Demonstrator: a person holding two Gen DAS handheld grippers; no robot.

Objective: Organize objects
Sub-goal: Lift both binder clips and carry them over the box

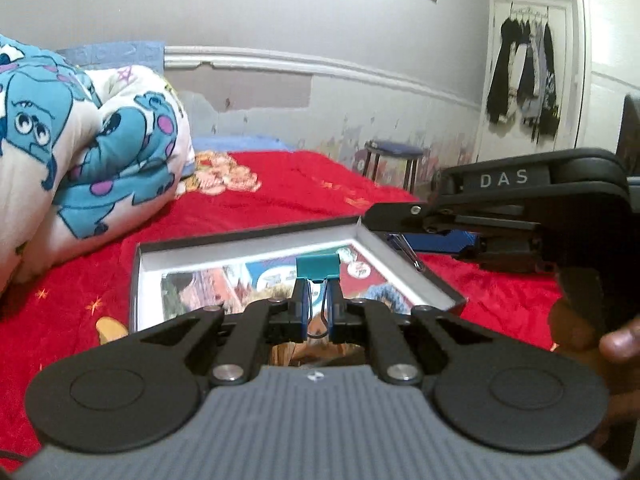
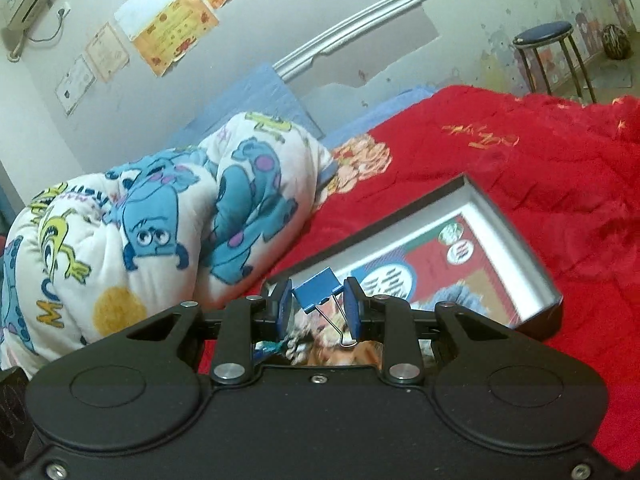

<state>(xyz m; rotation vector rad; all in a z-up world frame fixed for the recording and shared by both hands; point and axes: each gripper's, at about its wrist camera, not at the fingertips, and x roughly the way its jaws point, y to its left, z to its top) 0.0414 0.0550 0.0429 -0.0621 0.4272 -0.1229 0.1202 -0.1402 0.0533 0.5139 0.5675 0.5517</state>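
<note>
Between the left claw's [image 1: 316, 312] pads sits a teal binder clip [image 1: 318, 266], pinched by its wire handles w/ the teal body sticking out past the tips; jaws nearly closed on it. Just beyond and below that claw lies an open shallow box [image 1: 256, 246] (dark rim, white inner wall, cartoon picture on the bottom) on the red bedspread [image 1: 280, 184]. Off to that claw's right, the right claw [image 1: 400, 236] comes in sideways, held by a hand [image 1: 592, 344], w/ a blue binder clip [image 1: 436, 240] in its jaws. From the right wrist cam: right claw gripping the blue clip, tilted, one pad on the clip body's corner, other pad against the wire handles; box straight ahead and to the right of it. Further left of both claws, a rolled cartoon blanket [image 2: 160, 216]. Stool [image 2: 544, 36] by the far wall.
</note>
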